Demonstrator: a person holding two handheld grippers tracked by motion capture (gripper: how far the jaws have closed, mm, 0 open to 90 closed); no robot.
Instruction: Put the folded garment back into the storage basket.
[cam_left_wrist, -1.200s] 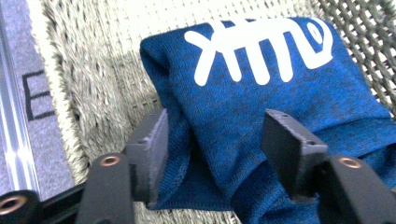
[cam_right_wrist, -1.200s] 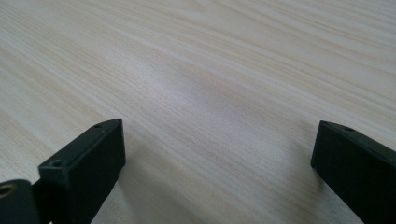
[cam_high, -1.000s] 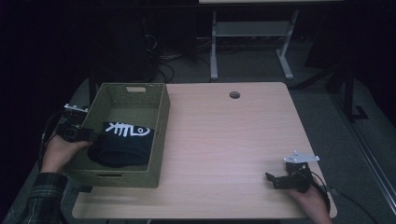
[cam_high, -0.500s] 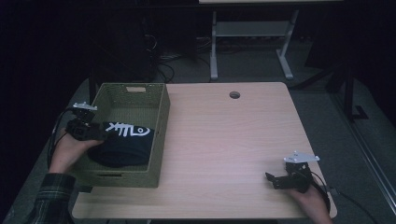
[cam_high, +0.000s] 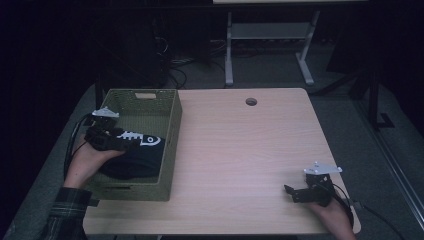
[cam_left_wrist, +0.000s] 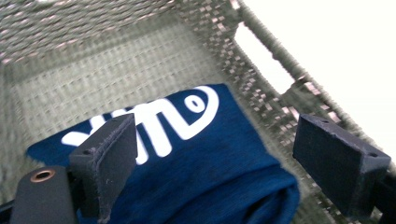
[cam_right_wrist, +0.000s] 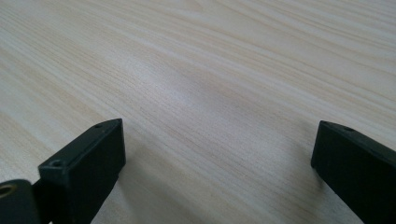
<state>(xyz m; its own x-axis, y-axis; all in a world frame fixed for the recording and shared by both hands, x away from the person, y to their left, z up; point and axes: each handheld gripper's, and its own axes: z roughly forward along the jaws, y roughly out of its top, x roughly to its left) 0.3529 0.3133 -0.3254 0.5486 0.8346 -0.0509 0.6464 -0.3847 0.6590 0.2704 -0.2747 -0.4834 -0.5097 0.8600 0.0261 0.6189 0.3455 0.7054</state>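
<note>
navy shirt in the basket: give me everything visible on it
The folded navy garment looks like soft knit cloth with a white fish-skeleton print on top. It lies flat on the floor of the woven green basket, toward the near end, its folded edge rounded and thick in the left gripper view. The left gripper hangs just over it; its jaws have just been opening and now stand wide apart, pads off the cloth. Apart from the basket, nothing visibly touches it.

I see a pale wood worktop (cam_high: 240, 150) with a round cable hole (cam_high: 251, 101) near its far edge. Beyond it the room is dim: grey carpet (cam_high: 350, 115), tangled cables (cam_high: 172, 60), a white-framed table (cam_high: 270, 35).
</note>
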